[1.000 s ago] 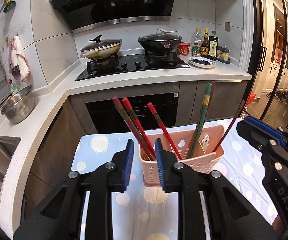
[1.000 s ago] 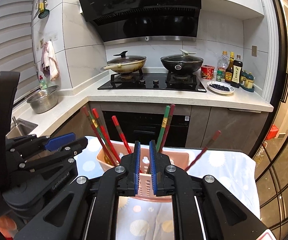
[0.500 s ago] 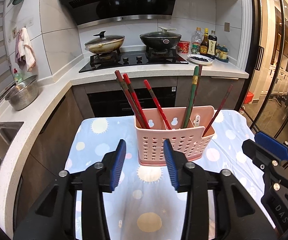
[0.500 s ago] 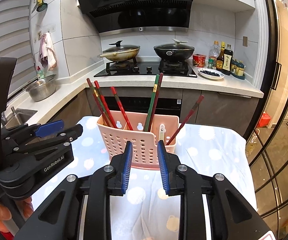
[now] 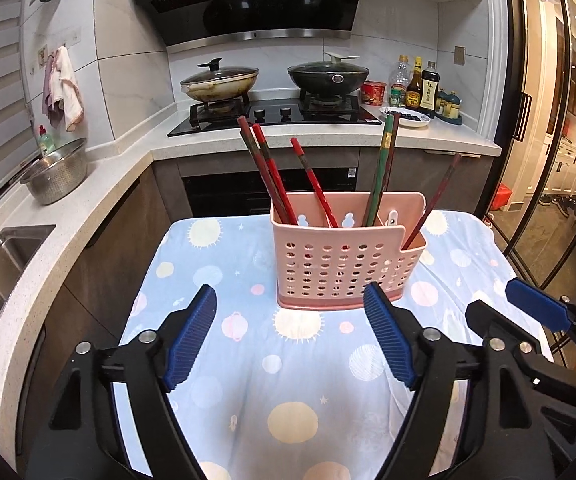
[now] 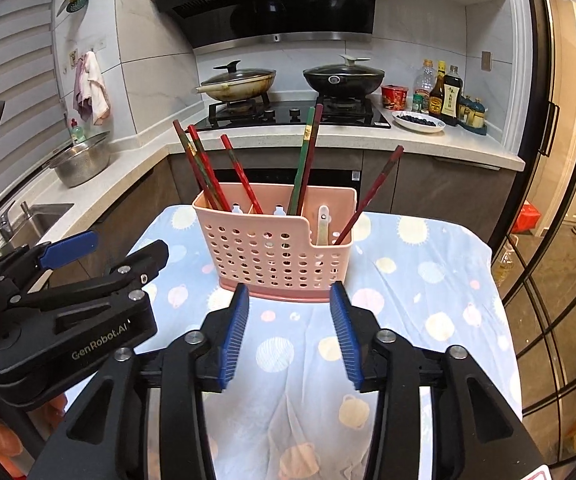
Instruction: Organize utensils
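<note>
Both tongs [image 5: 290,338] [image 6: 290,332] released, just widening, empty; spotted tablecloth [image 5: 247,380]; kitchen counter [image 5: 328,136] behind.

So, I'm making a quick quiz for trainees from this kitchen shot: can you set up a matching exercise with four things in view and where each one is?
Things:
1. pink utensil basket
2. steel colander
3. black wok
4. plate of dark berries

Places:
A. on the right burner of the hob
B. on the counter beside the sauce bottles
C. on the spotted blue cloth
D. on the counter next to the sink

Pairs: 1-C, 2-D, 3-A, 4-B
</note>
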{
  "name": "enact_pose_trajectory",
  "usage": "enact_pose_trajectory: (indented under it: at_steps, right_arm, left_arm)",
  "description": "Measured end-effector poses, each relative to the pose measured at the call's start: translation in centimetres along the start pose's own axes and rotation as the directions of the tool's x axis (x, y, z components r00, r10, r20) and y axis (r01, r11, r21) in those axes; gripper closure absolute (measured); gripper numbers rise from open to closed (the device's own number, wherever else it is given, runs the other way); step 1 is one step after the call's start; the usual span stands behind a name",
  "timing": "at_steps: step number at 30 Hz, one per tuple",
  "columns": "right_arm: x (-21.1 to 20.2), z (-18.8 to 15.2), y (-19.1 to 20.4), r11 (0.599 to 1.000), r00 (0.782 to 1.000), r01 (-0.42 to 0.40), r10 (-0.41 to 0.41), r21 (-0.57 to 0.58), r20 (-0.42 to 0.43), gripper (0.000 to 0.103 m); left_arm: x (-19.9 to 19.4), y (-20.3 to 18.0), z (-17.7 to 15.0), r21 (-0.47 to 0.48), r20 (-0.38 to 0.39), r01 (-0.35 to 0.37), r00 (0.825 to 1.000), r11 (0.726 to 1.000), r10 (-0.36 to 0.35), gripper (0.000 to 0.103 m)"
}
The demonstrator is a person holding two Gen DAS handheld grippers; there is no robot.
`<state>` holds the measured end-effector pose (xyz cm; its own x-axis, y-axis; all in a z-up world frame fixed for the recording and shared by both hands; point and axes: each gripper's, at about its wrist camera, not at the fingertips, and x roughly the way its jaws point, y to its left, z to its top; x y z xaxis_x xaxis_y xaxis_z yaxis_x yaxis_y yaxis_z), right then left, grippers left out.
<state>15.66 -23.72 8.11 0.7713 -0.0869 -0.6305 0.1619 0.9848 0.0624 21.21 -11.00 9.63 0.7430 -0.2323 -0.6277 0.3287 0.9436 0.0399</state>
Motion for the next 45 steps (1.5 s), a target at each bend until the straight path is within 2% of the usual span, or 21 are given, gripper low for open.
enact_pose_trajectory:
  at_steps: [2,8,17,23,24,25,45]
  right_arm:
    - [-0.1,-0.3,0.0,1.0,1.0,0.015,-0.015,0.0,0.005,0.059]
    - [-0.4,-0.8,0.0,0.999,0.999,0.041,-0.041,0.003,0.029,0.047]
    - [-0.3,-1.0,-0.6,0.998,0.998,0.056,-0.056,0.013,0.023,0.02]
    - [0.0,-1.1,-1.0,0.998,0.998,0.064,-0.064,0.016,0.016,0.016]
    - [0.0,-1.1,-1.0,0.998,0.998,0.066,-0.066,0.018,0.015,0.013]
    - [0.1,-1.1,-1.1,0.997,0.998,0.069,-0.069,0.021,0.013,0.005]
    - [0.9,-1.9,-1.1,0.996,0.996,0.085,-0.085,0.009,-0.013,0.006]
  left_arm:
    - [0.1,-0.1,-0.3,-0.002,-0.005,-0.005,1.0,1.0,0.005,0.027]
    - [0.2,0.4,-1.1,-0.022,-0.021,-0.01,1.0,1.0,0.009,0.023]
    - [0.4,1.1,-1.5,-0.046,-0.032,-0.038,0.999,0.998,0.036,0.015]
    - [0.5,1.2,-1.5,-0.043,-0.036,-0.04,0.999,0.998,0.039,0.011]
    - [0.5,1.2,-1.5,-0.044,-0.037,-0.041,0.999,0.998,0.039,0.011]
    - [0.6,1.3,-1.6,-0.045,-0.037,-0.046,0.998,0.998,0.044,0.011]
    - [1.2,1.3,-2.3,-0.041,-0.069,-0.058,0.996,0.997,0.055,0.007]
